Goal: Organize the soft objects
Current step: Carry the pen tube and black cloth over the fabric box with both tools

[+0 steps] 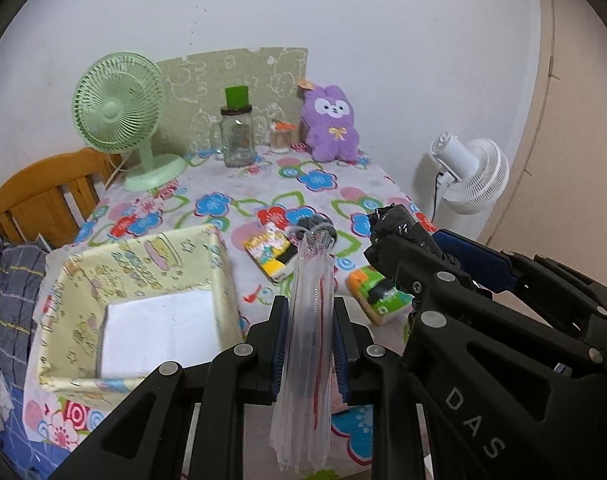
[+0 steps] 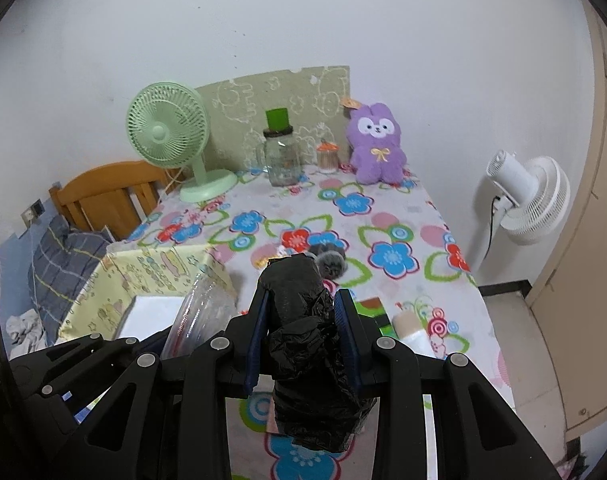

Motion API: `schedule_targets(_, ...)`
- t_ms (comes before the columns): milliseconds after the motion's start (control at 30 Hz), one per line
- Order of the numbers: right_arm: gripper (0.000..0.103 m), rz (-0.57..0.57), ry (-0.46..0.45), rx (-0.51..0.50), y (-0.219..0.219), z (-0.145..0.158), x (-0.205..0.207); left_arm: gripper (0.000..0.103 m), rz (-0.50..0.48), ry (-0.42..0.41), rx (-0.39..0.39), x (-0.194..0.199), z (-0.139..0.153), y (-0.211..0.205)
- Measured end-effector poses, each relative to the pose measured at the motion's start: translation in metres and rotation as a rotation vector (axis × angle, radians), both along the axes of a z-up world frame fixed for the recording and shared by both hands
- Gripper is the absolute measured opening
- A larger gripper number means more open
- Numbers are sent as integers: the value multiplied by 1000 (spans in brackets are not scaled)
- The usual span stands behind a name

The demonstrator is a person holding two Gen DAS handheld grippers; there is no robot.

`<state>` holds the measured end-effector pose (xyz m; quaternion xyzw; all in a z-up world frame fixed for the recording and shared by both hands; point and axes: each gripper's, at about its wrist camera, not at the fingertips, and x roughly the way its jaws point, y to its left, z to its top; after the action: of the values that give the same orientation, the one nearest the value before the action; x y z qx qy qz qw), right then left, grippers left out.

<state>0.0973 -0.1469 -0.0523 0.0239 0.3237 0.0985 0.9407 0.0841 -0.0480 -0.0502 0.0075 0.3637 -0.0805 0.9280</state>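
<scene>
My left gripper (image 1: 308, 312) is shut on a clear plastic sleeve pack with a red strip (image 1: 309, 344), held upright above the table. My right gripper (image 2: 303, 312) is shut on a black roll of plastic bags (image 2: 303, 332); it shows in the left wrist view as the black roll (image 1: 395, 224) to the right. A yellow fabric basket (image 1: 143, 256) with a white bottom stands at the left, also seen as the basket (image 2: 155, 272). On the flowered cloth lie a tissue pack (image 1: 269, 254), a green-orange pack (image 1: 377, 292) and a grey fuzzy ball (image 1: 317, 226).
At the back stand a green desk fan (image 1: 119, 116), a glass jar (image 1: 236, 136), a small jar (image 1: 280, 136) and a purple plush toy (image 1: 333, 124). A white floor fan (image 1: 475, 176) stands off the right table edge. A wooden chair (image 1: 43, 192) sits at the left.
</scene>
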Motion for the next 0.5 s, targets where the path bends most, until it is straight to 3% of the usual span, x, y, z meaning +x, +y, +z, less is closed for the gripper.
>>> schedule_targets(500,37,76,-24,1,46,12,16,19,83,-22,10,9,9,46)
